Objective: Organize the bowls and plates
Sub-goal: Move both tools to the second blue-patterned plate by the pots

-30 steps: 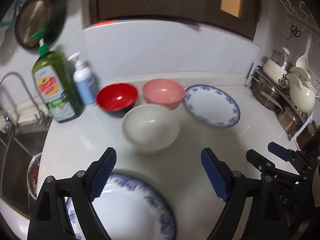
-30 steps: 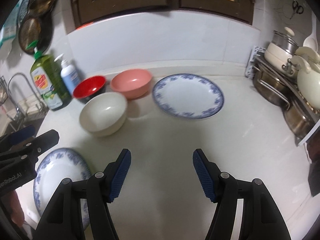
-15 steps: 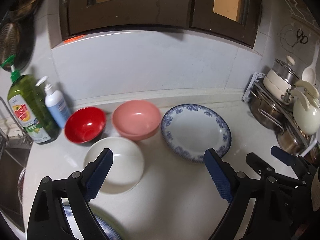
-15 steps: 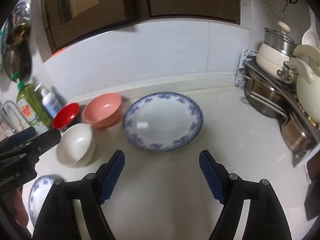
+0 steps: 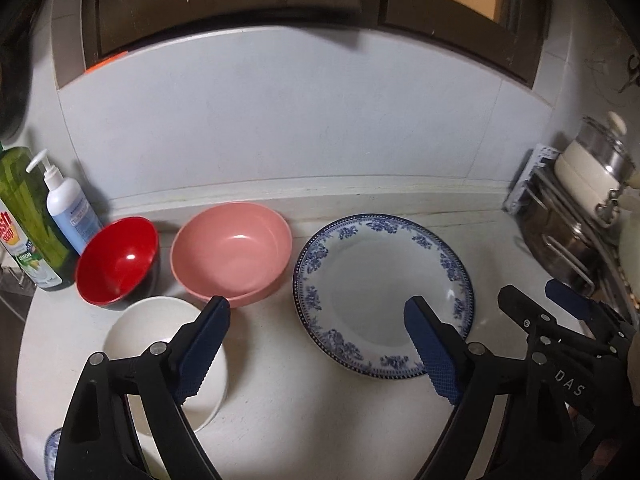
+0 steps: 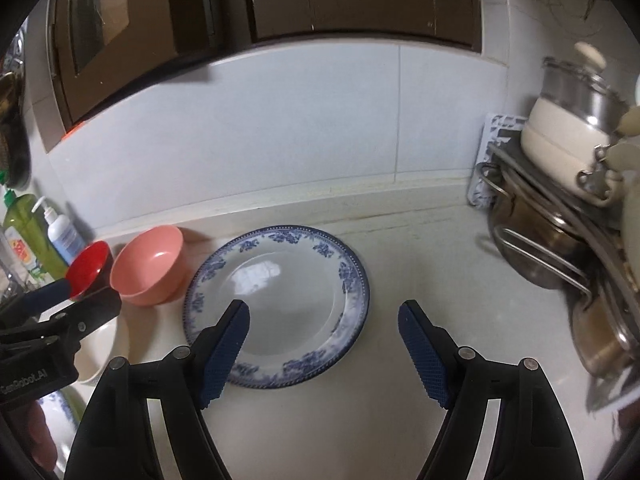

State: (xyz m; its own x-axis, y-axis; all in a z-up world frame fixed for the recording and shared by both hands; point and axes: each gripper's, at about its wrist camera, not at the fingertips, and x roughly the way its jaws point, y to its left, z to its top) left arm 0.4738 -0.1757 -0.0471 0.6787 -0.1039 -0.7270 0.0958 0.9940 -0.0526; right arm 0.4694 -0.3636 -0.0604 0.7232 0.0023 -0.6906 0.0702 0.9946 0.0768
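A blue-patterned plate (image 5: 384, 280) (image 6: 280, 292) lies flat on the white counter. Left of it sit a pink bowl (image 5: 232, 252) (image 6: 148, 268), a red bowl (image 5: 116, 260) (image 6: 88, 264) and, nearer, a white bowl (image 5: 160, 332) (image 6: 100, 344). A second blue-patterned plate (image 5: 52, 448) (image 6: 60, 404) shows only as a sliver at the bottom left. My left gripper (image 5: 316, 304) hovers between the white bowl and the plate, its jaws closing slightly with nothing between them. My right gripper (image 6: 324, 306) is open over the plate's right rim, holding nothing.
A green dish soap bottle (image 5: 24, 216) and a white pump bottle (image 5: 68, 208) stand at the far left against the wall. A rack of steel pots and a cream pot (image 6: 560, 200) crowds the right side. Bare counter lies between the plate and the rack.
Both grippers moved right and toward the wall. The far plate now sits under their fingers, and the near plate has slipped almost out of view. The right jaws have widened.
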